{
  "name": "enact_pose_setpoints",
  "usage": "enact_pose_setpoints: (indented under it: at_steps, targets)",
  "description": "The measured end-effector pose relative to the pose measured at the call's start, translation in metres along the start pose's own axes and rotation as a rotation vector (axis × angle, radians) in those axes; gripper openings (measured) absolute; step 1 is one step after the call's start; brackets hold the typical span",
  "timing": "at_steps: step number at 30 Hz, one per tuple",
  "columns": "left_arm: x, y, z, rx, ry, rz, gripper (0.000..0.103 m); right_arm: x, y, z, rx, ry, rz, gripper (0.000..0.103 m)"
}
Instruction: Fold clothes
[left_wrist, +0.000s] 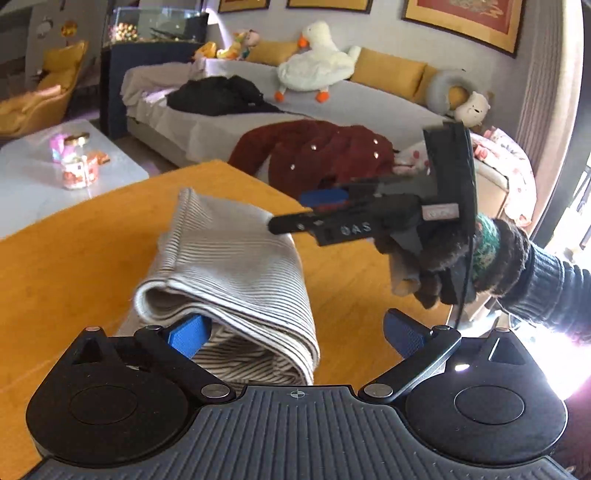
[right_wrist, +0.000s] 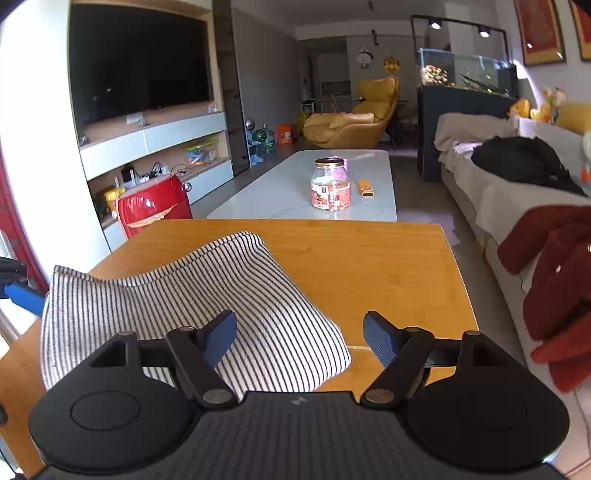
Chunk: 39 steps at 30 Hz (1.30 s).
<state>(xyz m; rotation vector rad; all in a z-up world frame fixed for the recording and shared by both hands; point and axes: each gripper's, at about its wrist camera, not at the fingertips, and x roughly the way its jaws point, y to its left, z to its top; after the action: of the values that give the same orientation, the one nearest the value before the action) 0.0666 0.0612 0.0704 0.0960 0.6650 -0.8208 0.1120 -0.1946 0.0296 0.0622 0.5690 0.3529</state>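
A grey-and-white striped garment (left_wrist: 236, 258) lies folded into a thick bundle on the wooden table (left_wrist: 74, 258). My left gripper (left_wrist: 295, 336) is open at the bundle's near end, its left pad tucked against the open fold and its right pad over bare wood. A gloved hand holds my right gripper (left_wrist: 295, 212) just past the bundle's right side. In the right wrist view the same garment (right_wrist: 221, 288) sits on the table (right_wrist: 369, 258). My right gripper (right_wrist: 301, 339) is open there, its left pad above the cloth and touching nothing. One of the left gripper's blue pads (right_wrist: 24, 297) shows at the left edge.
A grey sofa behind the table holds a red coat (left_wrist: 325, 147), a black garment (left_wrist: 221, 92) and a goose plush (left_wrist: 314, 62). A white coffee table (right_wrist: 288, 192) carries a jar (right_wrist: 330, 184). A red stool (right_wrist: 155, 206) stands by the TV cabinet.
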Motion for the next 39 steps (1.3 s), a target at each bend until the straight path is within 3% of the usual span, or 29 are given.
enact_pose_setpoints:
  at_steps: [4,10,14,20,25,29,34,36,39]
  targets:
    - [-0.004,0.018,0.013,-0.005,-0.059,0.090,0.103,-0.006,-0.016,-0.014,0.172,0.066,0.066,0.080]
    - [0.052,0.068,0.021,-0.127,0.033,0.173,0.103,0.008,-0.021,-0.025,0.358,0.156,0.179,0.080]
    - [0.075,0.095,0.013,-0.218,0.078,0.133,0.103,0.019,-0.021,-0.029,0.393,0.173,0.210,0.080]
    - [0.080,0.115,-0.003,-0.347,0.083,0.036,0.103,0.038,-0.012,-0.007,0.243,0.174,0.205,0.076]
    - [0.082,0.094,-0.010,-0.390,0.073,0.029,0.103,0.059,0.013,0.016,-0.038,0.163,0.149,0.077]
    - [0.077,0.069,-0.013,-0.363,0.058,-0.011,0.103,0.065,0.033,0.029,-0.249,0.091,0.081,0.077]
    - [0.053,0.053,-0.022,-0.304,0.040,-0.046,0.103,0.036,0.042,0.031,-0.274,0.021,0.006,0.077]
    - [0.043,0.054,-0.024,-0.286,0.008,0.015,0.103,0.014,0.044,0.020,-0.284,0.002,0.013,0.079]
    - [0.040,0.060,-0.028,-0.295,-0.003,0.106,0.103,-0.009,0.043,0.001,-0.168,0.034,0.071,0.084]
